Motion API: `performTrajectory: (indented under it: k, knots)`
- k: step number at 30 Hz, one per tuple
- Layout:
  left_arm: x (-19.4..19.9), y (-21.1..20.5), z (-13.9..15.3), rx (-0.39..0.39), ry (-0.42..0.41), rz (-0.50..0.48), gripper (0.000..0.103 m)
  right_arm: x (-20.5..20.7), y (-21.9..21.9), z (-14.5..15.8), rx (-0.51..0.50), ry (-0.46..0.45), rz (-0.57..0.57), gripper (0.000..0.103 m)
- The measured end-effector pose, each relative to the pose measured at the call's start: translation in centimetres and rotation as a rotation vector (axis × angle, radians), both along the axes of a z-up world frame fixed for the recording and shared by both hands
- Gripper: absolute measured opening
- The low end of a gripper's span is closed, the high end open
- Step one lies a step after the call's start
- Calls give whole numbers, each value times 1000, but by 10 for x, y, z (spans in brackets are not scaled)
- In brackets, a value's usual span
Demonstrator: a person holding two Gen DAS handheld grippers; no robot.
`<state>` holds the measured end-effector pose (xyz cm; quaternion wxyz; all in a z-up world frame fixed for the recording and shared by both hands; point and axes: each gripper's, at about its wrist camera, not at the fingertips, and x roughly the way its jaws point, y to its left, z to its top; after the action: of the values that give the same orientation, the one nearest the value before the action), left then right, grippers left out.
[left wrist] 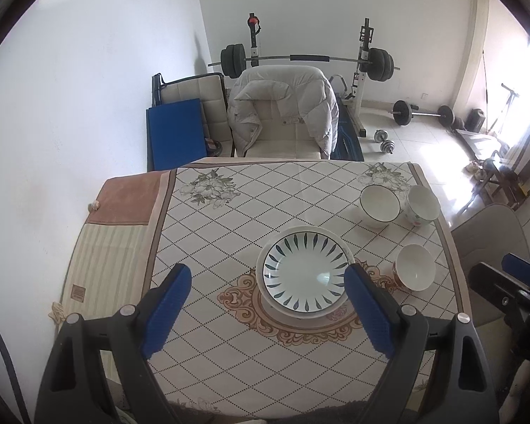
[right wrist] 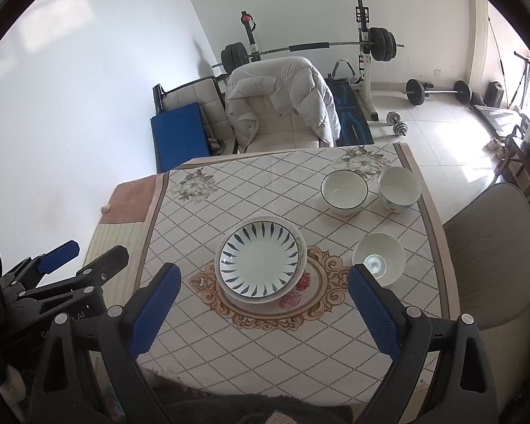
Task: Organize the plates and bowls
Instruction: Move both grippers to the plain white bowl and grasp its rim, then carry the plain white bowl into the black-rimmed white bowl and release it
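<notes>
Two grippers up over tablecloth (left wrist: 229, 212), both pointing down at it, jaws spread wide, nothing between pads. Left gripper (left wrist: 265, 279): stacked plates (left wrist: 305, 275) ahead, leaf-pattern one on top, overlapping its right finger (left wrist: 367, 311) in view. Right gripper (right wrist: 263, 277): same stack (right wrist: 259, 259) just past fingertips, centred between jaws; small bowl (right wrist: 380, 256) just beyond its right finger tip. Two more bowls further out to the right, side by side: black-rimmed bowl (right wrist: 343, 190), flowered bowl (right wrist: 399, 185).
</notes>
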<state>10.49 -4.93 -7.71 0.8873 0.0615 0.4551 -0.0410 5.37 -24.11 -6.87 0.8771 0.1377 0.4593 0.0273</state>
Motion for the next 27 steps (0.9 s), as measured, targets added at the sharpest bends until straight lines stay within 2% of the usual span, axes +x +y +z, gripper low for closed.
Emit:
performTrajectory:
  k: [3, 7, 11, 13, 15, 16, 17, 22, 25, 27]
  knots:
    - [18, -25, -19, 6, 35, -16, 89, 9, -45, -26, 11, 35, -59, 97]
    - [49, -72, -54, 9, 127, -54, 89, 28, -115, -78, 12, 170, -127, 97]
    - [84, -125, -110, -47, 314, -108, 88, 49, -181, -141, 45, 293, -157, 97]
    - [99, -150, -141, -70, 401, -131, 85, 64, -207, -175, 96, 351, -152, 97]
    - [113, -174, -172, -79, 478, -145, 64, 78, -226, -206, 140, 404, -137, 97]
    - [120, -186, -188, -76, 520, -151, 61, 85, -233, -221, 164, 426, -128, 96]
    - [126, -196, -203, -74, 550, -151, 50, 92, -239, -235, 176, 449, -125, 96]
    - [145, -236, -264, -74, 679, -154, 47, 121, -246, -289, 246, 529, -65, 90]
    - [148, -250, -289, -65, 729, -152, 45, 136, -245, -316, 276, 576, -32, 79]
    - [148, -257, -300, -65, 757, -160, 32, 143, -243, -332, 278, 606, -13, 72]
